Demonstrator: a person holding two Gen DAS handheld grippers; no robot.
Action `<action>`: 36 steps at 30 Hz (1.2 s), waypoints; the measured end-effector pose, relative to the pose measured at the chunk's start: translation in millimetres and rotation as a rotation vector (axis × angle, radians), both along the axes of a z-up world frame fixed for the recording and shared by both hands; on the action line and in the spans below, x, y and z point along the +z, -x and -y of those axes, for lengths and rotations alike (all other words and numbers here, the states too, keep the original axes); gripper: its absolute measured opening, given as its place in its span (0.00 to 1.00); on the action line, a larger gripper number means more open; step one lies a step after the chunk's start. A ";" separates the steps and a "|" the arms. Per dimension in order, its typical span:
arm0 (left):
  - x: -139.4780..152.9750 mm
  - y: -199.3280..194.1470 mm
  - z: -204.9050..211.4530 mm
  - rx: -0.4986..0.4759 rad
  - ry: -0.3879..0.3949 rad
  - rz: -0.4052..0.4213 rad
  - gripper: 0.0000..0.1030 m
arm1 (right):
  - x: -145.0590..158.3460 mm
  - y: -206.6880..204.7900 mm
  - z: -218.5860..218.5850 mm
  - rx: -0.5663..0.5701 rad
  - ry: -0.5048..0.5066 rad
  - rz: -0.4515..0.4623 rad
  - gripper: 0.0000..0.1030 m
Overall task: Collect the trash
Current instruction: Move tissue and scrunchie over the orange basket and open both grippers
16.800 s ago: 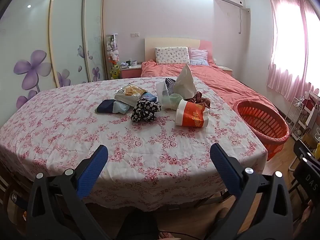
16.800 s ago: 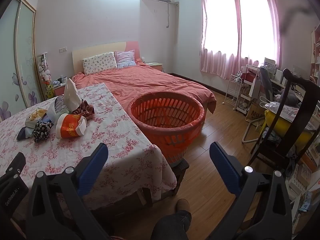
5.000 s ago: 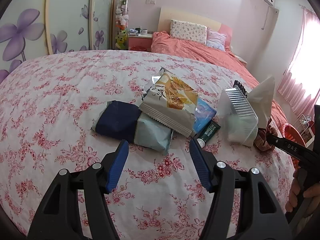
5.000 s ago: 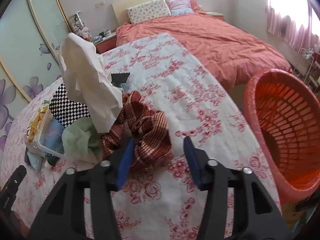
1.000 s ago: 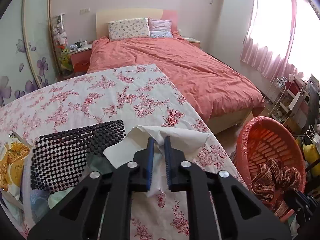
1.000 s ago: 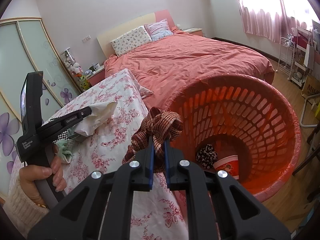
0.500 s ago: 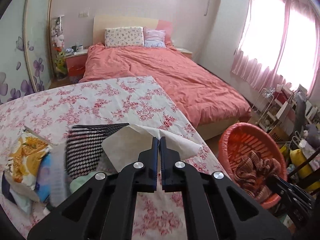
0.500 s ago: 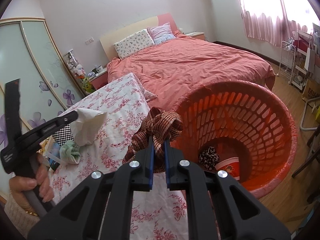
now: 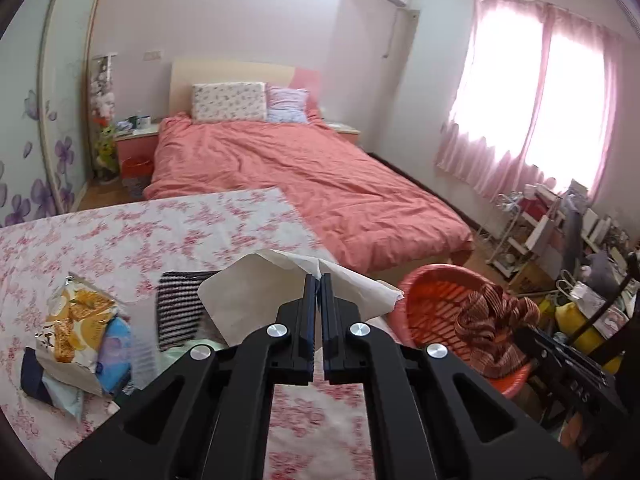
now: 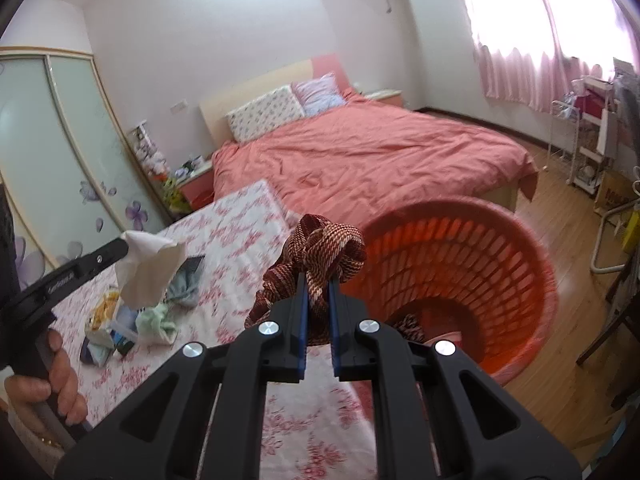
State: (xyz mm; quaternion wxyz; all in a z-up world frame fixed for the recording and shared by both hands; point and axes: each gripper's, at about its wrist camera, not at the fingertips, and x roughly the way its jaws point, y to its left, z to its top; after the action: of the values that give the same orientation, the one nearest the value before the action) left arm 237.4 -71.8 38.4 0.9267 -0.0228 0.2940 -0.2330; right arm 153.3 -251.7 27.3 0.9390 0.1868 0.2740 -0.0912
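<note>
My left gripper (image 9: 319,280) is shut on a white paper sheet (image 9: 248,300) and holds it in the air above the flowered table (image 9: 140,232). In the right wrist view that white paper (image 10: 150,266) hangs from the left gripper's tip at the left. My right gripper (image 10: 318,280) is shut on a red-brown plaid cloth (image 10: 324,250), near the rim of the orange laundry basket (image 10: 480,256). The same cloth (image 9: 492,322) shows over the basket (image 9: 436,300) in the left wrist view. Some items lie at the basket's bottom, mostly hidden.
A snack bag (image 9: 76,320), a checked cloth (image 9: 180,308), a green cloth (image 10: 156,320) and other packets lie on the table. A bed (image 9: 304,176) with a coral cover stands behind. A cluttered shelf rack (image 9: 532,224) and a dark chair stand at the right.
The left gripper has lifted the white paper up off the pile and toward the basket. The right gripper has risen with the plaid cloth beside the basket's rim.
</note>
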 end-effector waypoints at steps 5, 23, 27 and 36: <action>6.4 13.5 18.8 -0.065 0.028 0.014 0.02 | 8.6 16.3 28.0 -0.082 0.023 0.026 0.10; -13.5 37.9 110.5 -0.256 0.057 -0.021 0.02 | -14.7 23.4 97.7 -0.211 -0.005 0.024 0.10; -18.3 38.3 125.0 -0.269 0.056 -0.044 0.02 | -20.6 20.9 104.5 -0.218 -0.014 0.023 0.10; -29.6 36.2 149.7 -0.300 0.037 -0.074 0.02 | -31.6 13.0 118.7 -0.235 -0.035 0.014 0.10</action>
State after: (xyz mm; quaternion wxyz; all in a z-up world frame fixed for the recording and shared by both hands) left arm 201.2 -221.5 8.8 0.8694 -0.0043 0.3239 -0.3730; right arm 140.3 -370.4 -4.3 0.9203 0.2347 0.2449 -0.1948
